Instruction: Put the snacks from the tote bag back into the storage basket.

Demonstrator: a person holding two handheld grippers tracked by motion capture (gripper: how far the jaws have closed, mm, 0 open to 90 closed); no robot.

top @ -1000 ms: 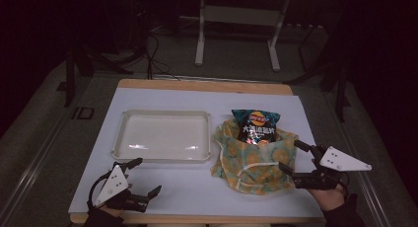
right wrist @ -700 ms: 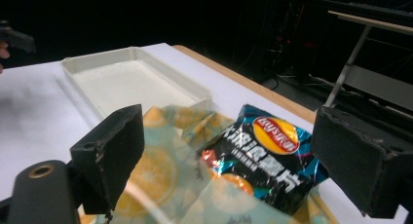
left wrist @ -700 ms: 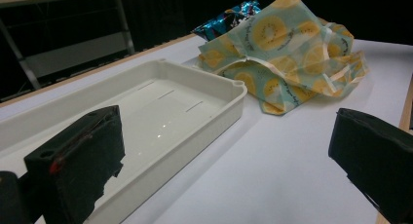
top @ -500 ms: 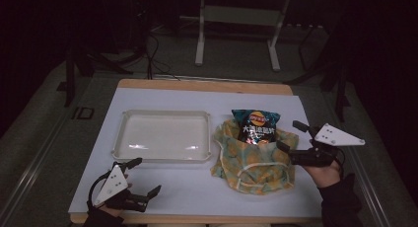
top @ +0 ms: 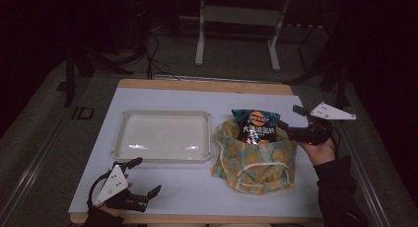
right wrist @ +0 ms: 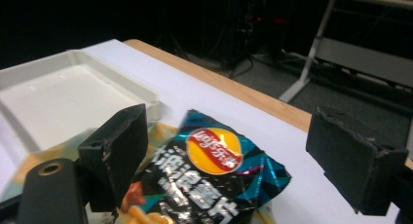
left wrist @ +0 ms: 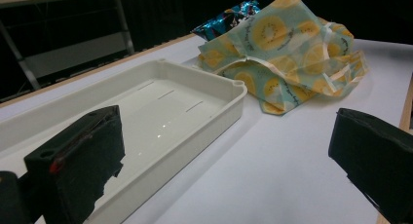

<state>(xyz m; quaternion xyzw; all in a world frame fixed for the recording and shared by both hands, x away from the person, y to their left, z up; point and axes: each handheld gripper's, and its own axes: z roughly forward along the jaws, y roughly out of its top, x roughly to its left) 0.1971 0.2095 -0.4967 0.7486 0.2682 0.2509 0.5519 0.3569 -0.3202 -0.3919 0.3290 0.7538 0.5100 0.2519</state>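
Note:
A dark blue chip bag (top: 255,127) pokes out of a kiwi-print cloth bag (top: 256,160) on the right half of the table. My right gripper (top: 291,122) hovers open at the chip bag's right side, its jaws standing either side of the chip bag (right wrist: 214,177) in the right gripper view. An empty white tray (top: 162,137) lies left of the cloth bag. My left gripper (top: 145,176) rests open near the front left edge, facing the tray (left wrist: 160,112) and the cloth bag (left wrist: 287,53) with nothing between its jaws.
The white tabletop (top: 197,197) has a wooden rim (top: 207,84) at its far edge. Beyond it, on a dark floor, stand a metal frame (top: 236,34) and some cables. Bare table lies between the tray and the front edge.
My right gripper has moved away from the front of the table and inward, from beside the cloth bag's lower right up to the chip bag's right side. The left gripper has stayed put.

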